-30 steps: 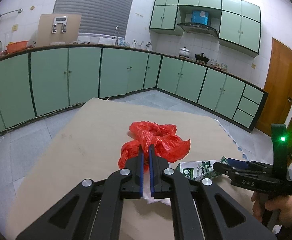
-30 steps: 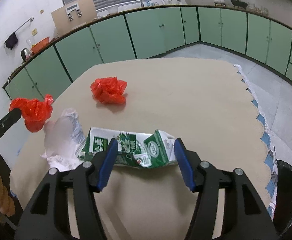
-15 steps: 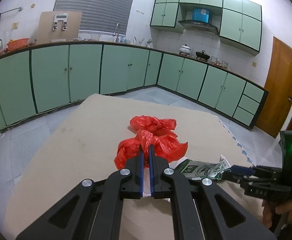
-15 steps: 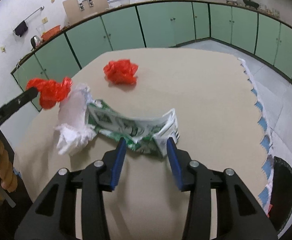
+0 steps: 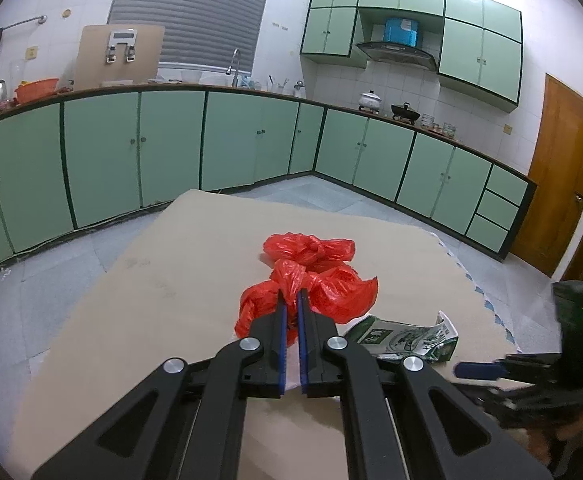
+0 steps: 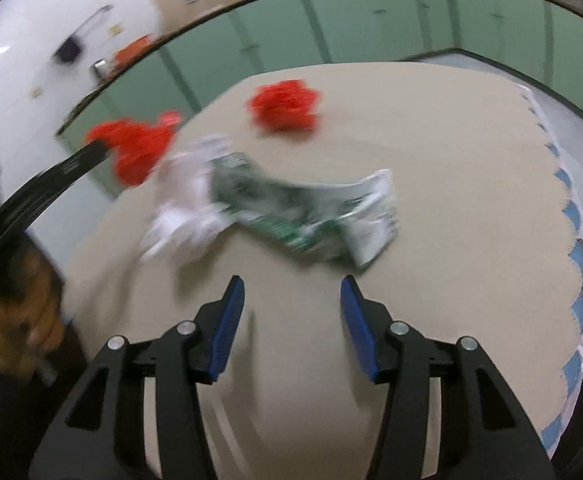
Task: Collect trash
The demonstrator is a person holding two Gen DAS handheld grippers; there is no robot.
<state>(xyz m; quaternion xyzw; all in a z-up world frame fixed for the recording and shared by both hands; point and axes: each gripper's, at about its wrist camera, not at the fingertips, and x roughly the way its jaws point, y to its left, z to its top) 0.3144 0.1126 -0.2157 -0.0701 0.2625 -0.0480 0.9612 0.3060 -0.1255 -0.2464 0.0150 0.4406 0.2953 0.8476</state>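
Green kitchen cupboards (image 5: 131, 152) run along the walls behind a beige-covered worktop (image 5: 139, 280) on which the trash lies. A flattened green-and-white carton (image 6: 311, 212) rests on the worktop near its middle in the right wrist view, with a crumpled white wad (image 6: 183, 208) touching its left end. Just short of the carton, the right tongs (image 6: 291, 292) hover over bare worktop with their blue pads apart and closing; nothing is between them and the carton lies just beyond the tips. That view is blurred, so finer detail on the carton cannot be read.

To the left, the left tongs (image 5: 290, 298) are clamped on a crumpled red plastic bag (image 5: 331, 292), held up above the worktop's edge; the pads pinch a fold of it. A second red bag (image 5: 307, 246) lies farther back on the worktop, apart from the carton. In the left wrist view the carton shows just right of the held bag, and the right tongs come in low from the right edge.

A hand (image 6: 19, 320) grips the left tool's handle at the left border of the right wrist view. A wooden door (image 5: 559, 184) stands at the far right.
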